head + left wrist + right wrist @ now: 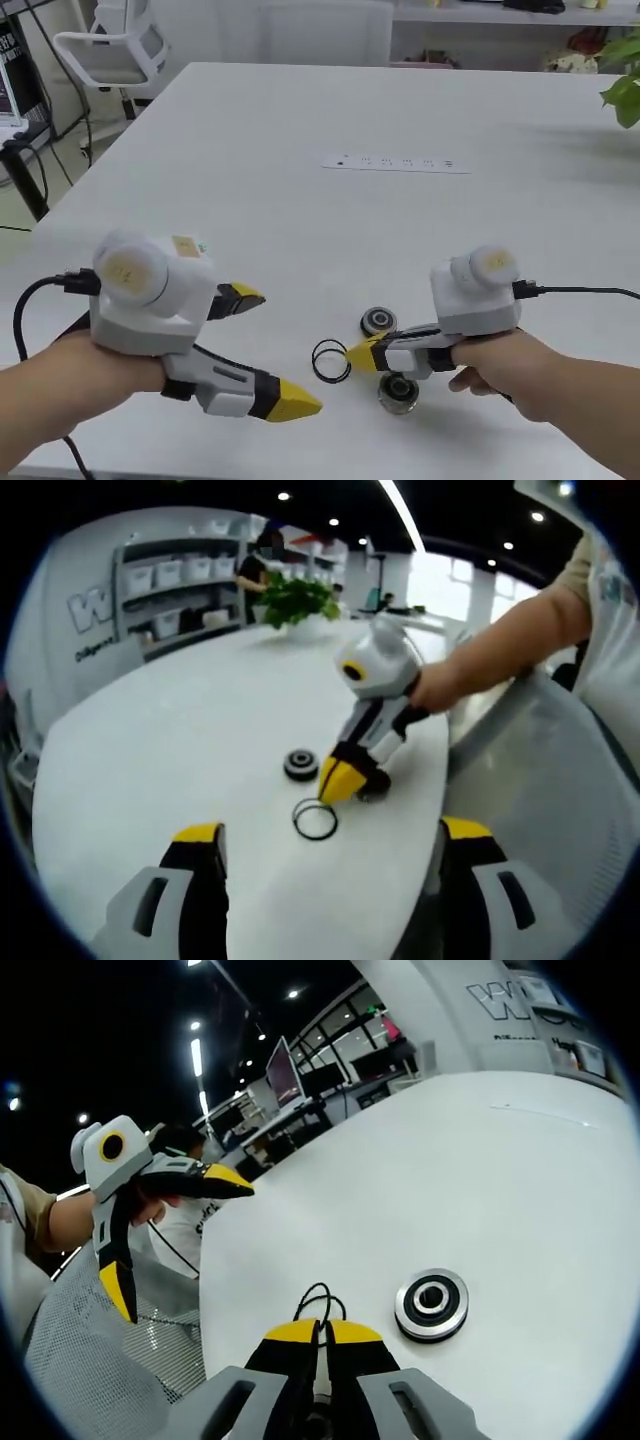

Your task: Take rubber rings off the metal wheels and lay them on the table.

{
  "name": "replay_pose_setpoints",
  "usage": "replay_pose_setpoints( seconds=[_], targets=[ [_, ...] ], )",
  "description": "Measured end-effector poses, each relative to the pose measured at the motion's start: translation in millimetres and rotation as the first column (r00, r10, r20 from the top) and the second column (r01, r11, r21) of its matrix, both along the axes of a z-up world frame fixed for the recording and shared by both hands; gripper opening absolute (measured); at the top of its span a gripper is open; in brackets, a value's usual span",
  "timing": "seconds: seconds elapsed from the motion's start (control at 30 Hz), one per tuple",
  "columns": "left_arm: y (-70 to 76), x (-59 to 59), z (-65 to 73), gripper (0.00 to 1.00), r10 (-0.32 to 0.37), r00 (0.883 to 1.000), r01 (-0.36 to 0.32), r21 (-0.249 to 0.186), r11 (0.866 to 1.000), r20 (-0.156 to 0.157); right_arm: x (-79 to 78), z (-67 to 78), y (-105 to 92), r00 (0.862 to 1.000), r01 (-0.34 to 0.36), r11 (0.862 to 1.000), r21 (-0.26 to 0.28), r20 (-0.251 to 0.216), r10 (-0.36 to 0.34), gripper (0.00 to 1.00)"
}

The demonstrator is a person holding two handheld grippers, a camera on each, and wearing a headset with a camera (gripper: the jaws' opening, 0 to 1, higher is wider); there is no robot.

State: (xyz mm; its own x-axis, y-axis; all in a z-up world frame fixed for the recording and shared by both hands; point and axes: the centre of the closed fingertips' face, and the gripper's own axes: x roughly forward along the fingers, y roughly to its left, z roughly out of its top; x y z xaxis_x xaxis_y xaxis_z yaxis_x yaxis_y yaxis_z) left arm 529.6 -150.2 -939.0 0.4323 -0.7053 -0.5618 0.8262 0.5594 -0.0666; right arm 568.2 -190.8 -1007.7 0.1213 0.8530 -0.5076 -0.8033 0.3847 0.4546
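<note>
Two metal wheels sit near the table's front edge: one (379,321) (300,764) (431,1304) stands free, the other (398,390) (378,786) is partly hidden under my right gripper. A thin black rubber ring (315,360) (296,821) (320,1286) lies flat on the white table (300,200), left of the wheels. My right gripper (355,355) (335,785) (322,1332) is shut, and the ring's near edge runs in between its tips. My left gripper (290,350) (332,830) (185,1247) hovers wide open to the ring's left, holding nothing.
A white power strip (396,163) lies mid-table, farther back. A white chair (110,45) stands beyond the far left corner and a green plant (625,90) at the far right. The table's front edge runs just below both hands.
</note>
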Motion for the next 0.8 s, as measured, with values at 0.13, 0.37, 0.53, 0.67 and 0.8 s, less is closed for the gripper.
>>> replay_pose_setpoints(
  seconds=[0.13,0.37,0.53,0.67,0.8],
  targets=[
    [0.3,0.0,-1.4,0.88,-0.003,1.000,0.003,0.005,1.000,-0.002,-0.4,-2.5,-0.6,1.000,-0.010,1.000,-0.022,0.022,0.010,0.07],
    [2.2,-0.5,-2.2,0.84,-0.013,1.000,0.013,0.014,1.000,-0.010,1.2,1.1,-1.6,1.000,0.003,1.000,-0.006,0.022,-0.003,0.26],
    [1.4,0.5,-2.4,0.83,-0.027,1.000,0.028,0.025,0.999,-0.012,0.1,14.4,-1.0,0.999,-0.009,1.000,0.021,0.047,0.008,0.28],
    [-2.1,5.1,-0.6,0.82,-0.035,0.999,0.035,0.029,0.999,-0.004,6.2,25.3,-5.3,0.997,0.006,0.999,0.050,0.075,-0.010,0.29],
    [-6.3,11.7,0.2,0.82,-0.040,0.999,0.040,0.027,0.999,0.006,12.1,39.5,-10.7,0.994,0.024,0.996,0.086,0.105,-0.033,0.30]
  ],
)
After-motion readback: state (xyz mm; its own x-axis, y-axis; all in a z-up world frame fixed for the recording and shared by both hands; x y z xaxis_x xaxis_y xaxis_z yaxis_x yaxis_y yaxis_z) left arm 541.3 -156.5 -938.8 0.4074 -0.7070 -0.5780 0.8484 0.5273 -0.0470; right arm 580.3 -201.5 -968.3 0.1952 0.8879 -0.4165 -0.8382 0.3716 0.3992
